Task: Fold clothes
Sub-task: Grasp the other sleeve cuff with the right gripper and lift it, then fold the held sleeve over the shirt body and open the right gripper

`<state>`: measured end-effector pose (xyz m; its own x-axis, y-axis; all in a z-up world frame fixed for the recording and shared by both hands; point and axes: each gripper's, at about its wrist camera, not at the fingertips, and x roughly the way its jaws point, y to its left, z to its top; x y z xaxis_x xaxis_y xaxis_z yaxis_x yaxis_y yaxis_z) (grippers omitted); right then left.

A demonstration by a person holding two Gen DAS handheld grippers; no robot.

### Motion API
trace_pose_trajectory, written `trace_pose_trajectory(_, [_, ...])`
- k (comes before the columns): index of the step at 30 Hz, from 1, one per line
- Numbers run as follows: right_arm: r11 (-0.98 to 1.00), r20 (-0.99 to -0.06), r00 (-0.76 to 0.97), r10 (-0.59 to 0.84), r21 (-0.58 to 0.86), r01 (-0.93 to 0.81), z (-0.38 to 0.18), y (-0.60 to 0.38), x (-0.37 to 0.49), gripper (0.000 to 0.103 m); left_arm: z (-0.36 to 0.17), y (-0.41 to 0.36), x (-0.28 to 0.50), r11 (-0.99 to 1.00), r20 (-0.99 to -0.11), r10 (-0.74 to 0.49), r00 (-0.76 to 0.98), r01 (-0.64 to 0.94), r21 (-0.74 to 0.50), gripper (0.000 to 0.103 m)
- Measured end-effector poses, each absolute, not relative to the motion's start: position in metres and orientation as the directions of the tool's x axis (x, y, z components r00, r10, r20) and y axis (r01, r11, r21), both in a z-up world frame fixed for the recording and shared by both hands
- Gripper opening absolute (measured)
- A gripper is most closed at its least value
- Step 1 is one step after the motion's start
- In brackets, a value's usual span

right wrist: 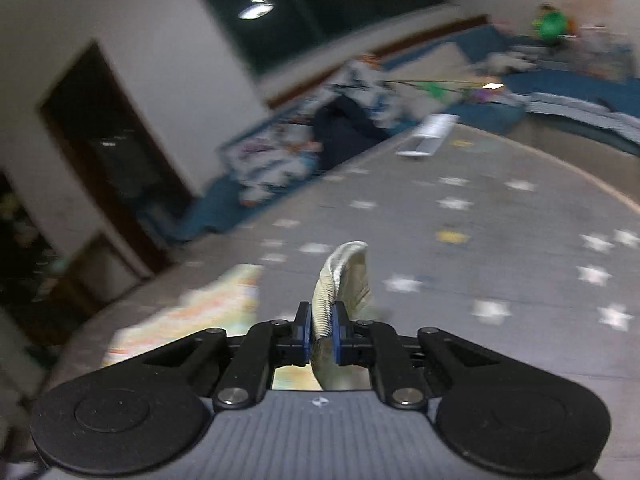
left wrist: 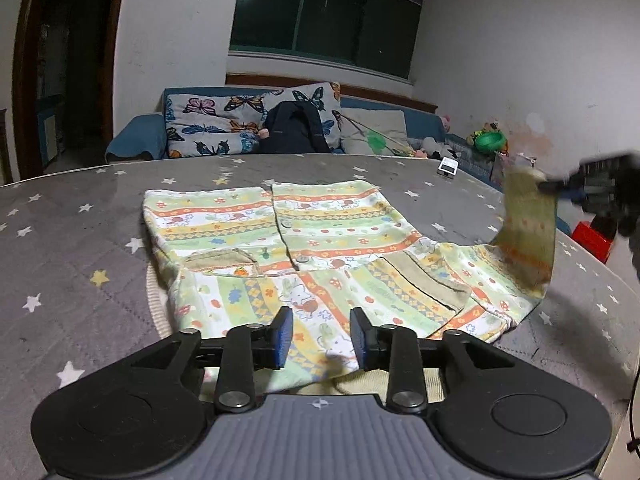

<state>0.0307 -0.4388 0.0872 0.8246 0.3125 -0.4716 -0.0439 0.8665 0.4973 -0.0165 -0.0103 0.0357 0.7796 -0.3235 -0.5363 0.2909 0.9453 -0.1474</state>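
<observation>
Two claws: one parted, one clamped.
Left claw (left wrist: pixel 320 330): jaws wide apart, holding nothing, low centre over the garment's near hem.
Right claw (right wrist: pixel 321 330): pinching the ribbed cuff (right wrist: pixel 338 280), sleeve lifted at frame right.
Garment (left wrist: pixel 304 248): spread on the star-print table (left wrist: pixel 80 248).

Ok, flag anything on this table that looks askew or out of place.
The shirt lies unevenly: its right sleeve is lifted off the table, pinched in the right gripper, while the left sleeve is already folded in. A small white device sits near the far edge.
</observation>
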Motion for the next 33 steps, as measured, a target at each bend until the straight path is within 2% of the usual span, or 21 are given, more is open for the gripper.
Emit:
trace_pose_trajectory(4, [0.81, -0.396, 0.788, 0.472, 0.548, -0.21, 0.111, -0.394, 0.036, 0.009, 0.037, -0.001, -0.026, 0.952, -0.531, -0.305, 0.791, 0.264, -0.154, 0.036])
trace_pose_trajectory(10, [0.717, -0.335, 0.68, 0.652, 0.565, -0.409, 0.129, -0.312, 0.044, 0.009, 0.039, 0.014, -0.04, 0.962, -0.523, -0.273, 0.807, 0.219, -0.165, 0.037])
trace_pose_trajectory(16, [0.678, -0.379, 0.575, 0.725, 0.534, -0.504, 0.114, -0.242, 0.047, 0.01, 0.04, 0.029, -0.048, 0.967, -0.521, -0.251, 0.816, 0.188, -0.172, 0.039])
trace_pose_trajectory(18, [0.669, -0.407, 0.536, 0.739, 0.529, -0.521, 0.104, -0.226, 0.047, 0.014, 0.042, 0.03, -0.047, 0.967, -0.519, -0.252, 0.817, 0.188, -0.173, 0.039])
trace_pose_trajectory(20, [0.665, -0.431, 0.508, 0.746, 0.528, -0.528, 0.096, -0.215, 0.046, 0.023, 0.044, 0.031, -0.047, 0.967, -0.516, -0.252, 0.819, 0.188, -0.174, 0.039])
trace_pose_trajectory(26, [0.697, -0.466, 0.519, 0.717, 0.485, -0.528, 0.092, -0.229, 0.03, 0.028, 0.049, 0.028, -0.033, 0.961, -0.503, -0.273, 0.82, 0.209, -0.181, 0.04])
trace_pose_trajectory(29, [0.767, -0.536, 0.553, 0.638, 0.378, -0.518, 0.082, -0.243, 0.037, 0.033, 0.049, 0.022, -0.02, 0.959, -0.508, -0.28, 0.815, 0.216, -0.181, 0.039])
trace_pose_trajectory(33, [0.843, -0.636, 0.595, 0.491, 0.175, -0.508, 0.061, -0.253, 0.027, 0.034, 0.045, 0.01, -0.001, 0.953, -0.526, -0.304, 0.794, 0.246, -0.178, 0.039])
